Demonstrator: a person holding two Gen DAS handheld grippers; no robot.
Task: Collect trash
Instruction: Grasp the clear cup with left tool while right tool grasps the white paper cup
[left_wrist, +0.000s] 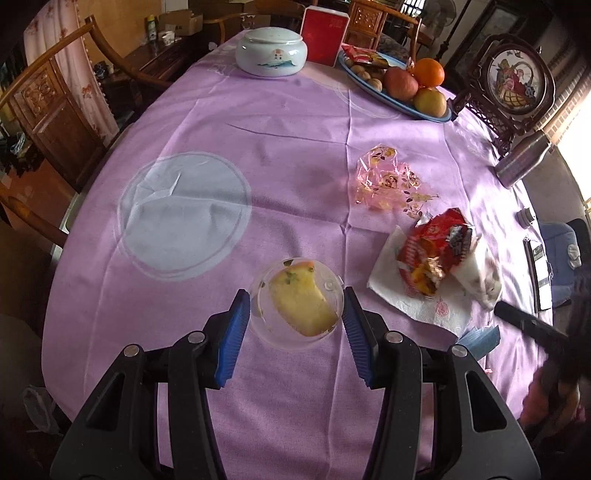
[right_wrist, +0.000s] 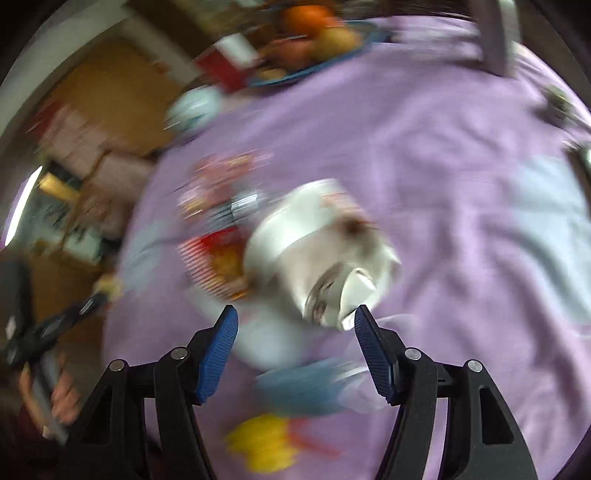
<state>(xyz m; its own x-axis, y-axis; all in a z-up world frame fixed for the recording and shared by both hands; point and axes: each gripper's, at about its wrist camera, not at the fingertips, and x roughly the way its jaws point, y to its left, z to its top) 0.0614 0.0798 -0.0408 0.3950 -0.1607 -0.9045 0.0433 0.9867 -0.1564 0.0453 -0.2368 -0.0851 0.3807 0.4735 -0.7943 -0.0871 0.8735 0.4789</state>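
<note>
Between our left gripper (left_wrist: 295, 310) pads sits a clear plastic dome container (left_wrist: 297, 301) with a half-eaten cake slice (left_wrist: 301, 297) inside, jaws pinching its rim on both sides; we judge it light, thin-walled, slippery, so grip gently at the rim. Our right gripper (right_wrist: 295, 325) has jaws spread and empty, a crumpled white paper wrapper (right_wrist: 321, 254) just ahead, soft and light, best pinched at a fold; beyond, a red snack bag (right_wrist: 214, 258), crinkly.

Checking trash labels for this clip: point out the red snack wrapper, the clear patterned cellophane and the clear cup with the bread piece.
red snack wrapper (left_wrist: 432, 247), left wrist view, on its crumpled red middle.
clear patterned cellophane (left_wrist: 384, 177), left wrist view, on its pink centre.
clear cup (left_wrist: 264, 295), left wrist view, on its left rim.
</note>
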